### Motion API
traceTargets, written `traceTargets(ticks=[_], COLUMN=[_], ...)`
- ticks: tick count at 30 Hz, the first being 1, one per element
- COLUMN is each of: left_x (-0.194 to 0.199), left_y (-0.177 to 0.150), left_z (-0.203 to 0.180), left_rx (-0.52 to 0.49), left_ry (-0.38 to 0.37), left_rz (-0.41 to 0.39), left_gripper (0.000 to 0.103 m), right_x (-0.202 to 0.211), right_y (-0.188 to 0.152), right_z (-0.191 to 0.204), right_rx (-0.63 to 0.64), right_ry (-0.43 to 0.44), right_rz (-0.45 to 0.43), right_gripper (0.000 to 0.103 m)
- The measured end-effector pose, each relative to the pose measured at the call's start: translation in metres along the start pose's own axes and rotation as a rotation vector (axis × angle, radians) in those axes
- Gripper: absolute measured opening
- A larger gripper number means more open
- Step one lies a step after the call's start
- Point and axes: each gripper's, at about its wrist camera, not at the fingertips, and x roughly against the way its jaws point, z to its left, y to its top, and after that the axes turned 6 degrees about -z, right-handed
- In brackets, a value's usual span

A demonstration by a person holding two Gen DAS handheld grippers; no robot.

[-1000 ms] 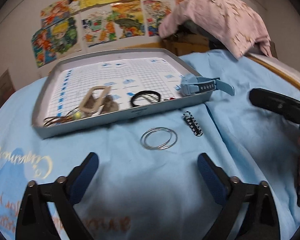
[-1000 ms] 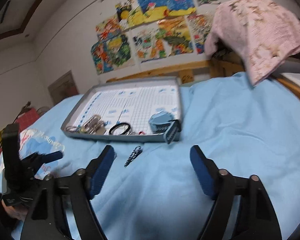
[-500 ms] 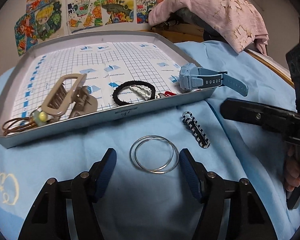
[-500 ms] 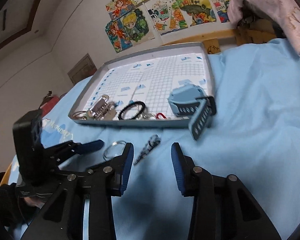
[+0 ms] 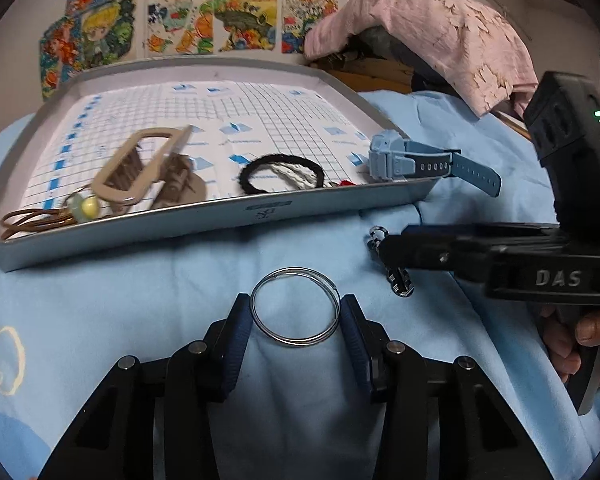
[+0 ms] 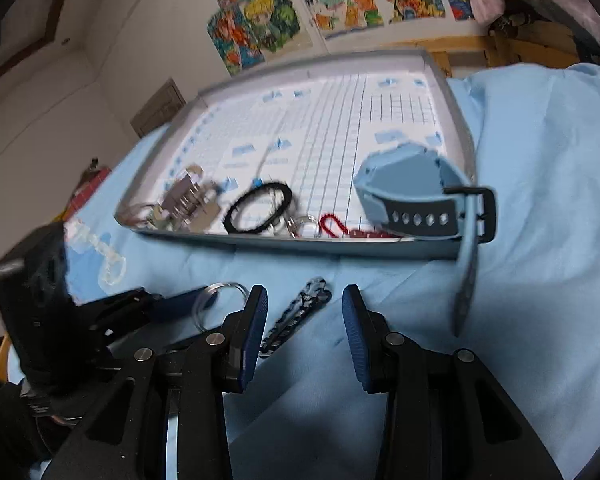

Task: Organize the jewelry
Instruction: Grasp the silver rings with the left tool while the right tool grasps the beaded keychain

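Two silver bangles (image 5: 295,307) lie on the blue cloth between the pads of my left gripper (image 5: 295,305), which is open around them. A black-and-white hair clip (image 6: 300,317) lies on the cloth between the pads of my open right gripper (image 6: 304,300); in the left wrist view the clip (image 5: 398,282) is partly hidden under the right gripper's finger. The grey tray (image 5: 220,220) holds a beige claw clip (image 5: 148,172), a black hair tie (image 5: 280,176), a brown cord with a bead (image 5: 52,216) and a blue watch (image 5: 416,162) with its strap over the rim.
A red beaded piece (image 6: 348,232) and a small ring lie at the tray's front edge. A pink cloth (image 5: 440,36) covers furniture behind the tray. Drawings hang on the wall. The left gripper's body (image 6: 60,312) is close to the right gripper's left finger.
Both grippers have moved forward and down and narrowed. The left now straddles the bangles. The right now straddles the hair clip.
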Motion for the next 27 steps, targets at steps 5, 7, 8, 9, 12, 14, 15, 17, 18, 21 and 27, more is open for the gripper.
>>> traceTargets(ticks=[5,7,8,9,12,14,15,17,18,21,27], left_x=[0.010,0.013,0.013,0.013,0.012,0.012,0.013,0.016,0.017,0.020,0.038], left_y=[-0.004,-0.004,-0.005,-0.005,-0.005,-0.004,-0.004,-0.004,-0.003,0.003,0.024], left_z=[0.006,0.010,0.012,0.013,0.013,0.011,0.011,0.012,0.013,0.017,0.012], left_rx=[0.037,0.065,0.075,0.081,0.081,0.078,0.080,0.089,0.095,0.107,0.102], left_ry=[0.036,0.032,0.032,0.032,0.039,0.044,0.044,0.039,0.037,0.029,0.041], left_rz=[-0.039,-0.044,-0.045,-0.044,-0.046,-0.052,-0.056,-0.065,-0.069,-0.067,-0.121], left_gripper=[0.042,0.042,0.042,0.042,0.042,0.042,0.042,0.042,0.042,0.042,0.042], right_x=[-0.007,-0.008,-0.011,-0.012,-0.014,-0.017,-0.017,-0.018,-0.017,-0.012,0.015], right_y=[-0.003,-0.004,-0.003,-0.004,-0.003,-0.002,-0.002,-0.001,-0.001,-0.003,-0.005], right_z=[0.005,0.008,0.010,0.012,0.017,0.020,0.021,0.020,0.019,0.020,0.025], right_rx=[0.017,0.033,0.046,0.058,0.103,0.125,0.131,0.131,0.124,0.128,0.157], right_ry=[-0.022,-0.034,-0.046,-0.056,-0.073,-0.076,-0.077,-0.077,-0.069,-0.058,-0.025], right_rz=[0.031,0.033,0.036,0.039,0.055,0.067,0.072,0.076,0.073,0.055,-0.054], right_gripper=[0.035,0.035,0.035,0.035,0.035,0.035,0.033,0.020,0.015,0.011,0.011])
